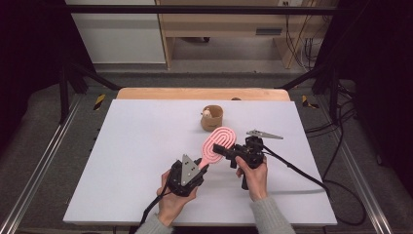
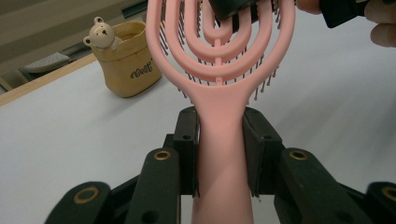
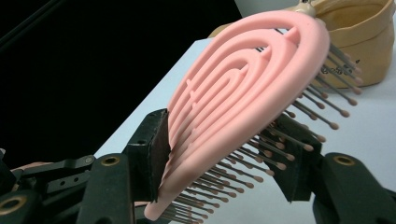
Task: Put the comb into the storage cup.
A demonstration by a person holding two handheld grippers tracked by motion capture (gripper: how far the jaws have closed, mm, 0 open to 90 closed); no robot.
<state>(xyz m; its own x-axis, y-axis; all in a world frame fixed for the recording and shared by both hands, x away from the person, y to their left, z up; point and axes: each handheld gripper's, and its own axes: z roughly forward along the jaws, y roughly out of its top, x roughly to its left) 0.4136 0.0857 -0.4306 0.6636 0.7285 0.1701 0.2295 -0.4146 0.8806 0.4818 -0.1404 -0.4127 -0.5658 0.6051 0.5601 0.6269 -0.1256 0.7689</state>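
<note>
Your left hand-held gripper [image 2: 219, 154] clamps the brush [image 1: 218, 145] by its handle, head pointing to 1 o'clock above the surface [image 1: 146, 146]. Your right hand-held gripper [image 3: 224, 154] has its jaws set on either side of the head, back against one pad, bristles toward the other. A bear pouch [image 1: 212, 118] sits at 12 o'clock.

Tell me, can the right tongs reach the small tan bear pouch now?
Probably not yet: the right tongs are closed on the head of the pink plastic hairbrush, which lies between them and the small tan bear pouch.
</note>
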